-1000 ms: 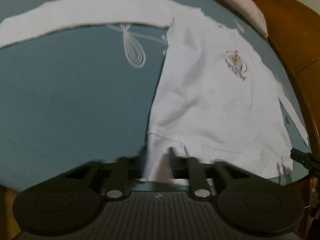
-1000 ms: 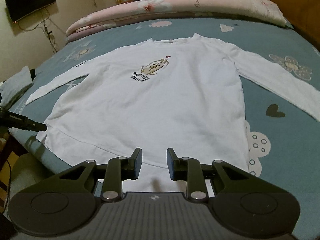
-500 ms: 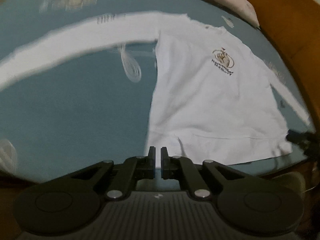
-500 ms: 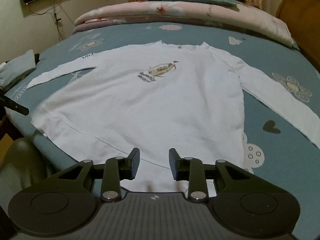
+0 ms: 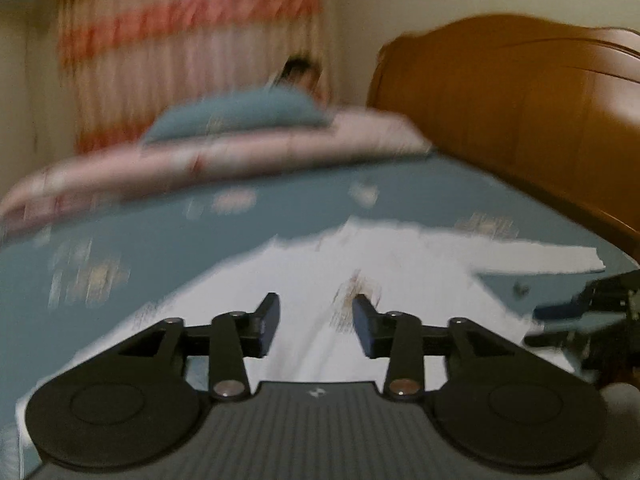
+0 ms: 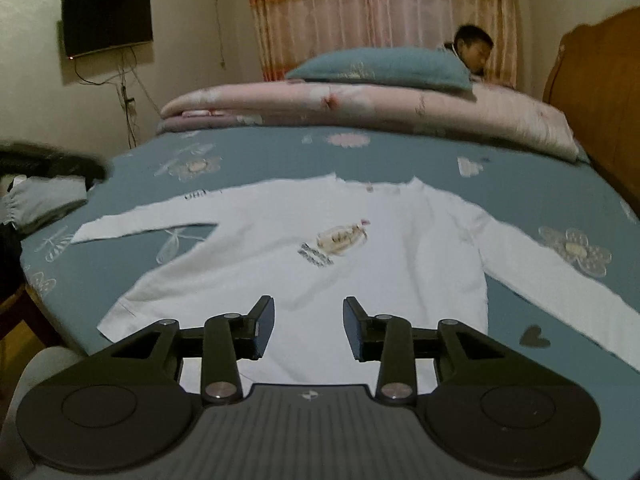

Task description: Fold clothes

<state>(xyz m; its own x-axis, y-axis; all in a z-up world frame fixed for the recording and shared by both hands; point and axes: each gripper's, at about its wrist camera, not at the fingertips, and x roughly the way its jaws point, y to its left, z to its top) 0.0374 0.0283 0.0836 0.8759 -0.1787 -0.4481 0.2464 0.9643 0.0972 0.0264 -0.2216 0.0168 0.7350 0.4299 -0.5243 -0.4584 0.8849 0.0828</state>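
Our white long-sleeved shirt (image 6: 304,264) lies flat, front up, on the teal bedspread (image 6: 500,176), sleeves spread to either side. A second ago our left gripper (image 5: 315,320) was pinching the hem corner; its jaws have just been opening and now stand apart with nothing between them, lifted clear. Our right gripper (image 6: 309,322) has likewise been widening, empty above the hem. We judge the smoothing done and the first fold not yet begun. Beyond lie a rolled pink quilt (image 6: 360,104), a pillow (image 6: 380,68), striped curtains (image 6: 380,8) and a wooden headboard (image 5: 520,112).
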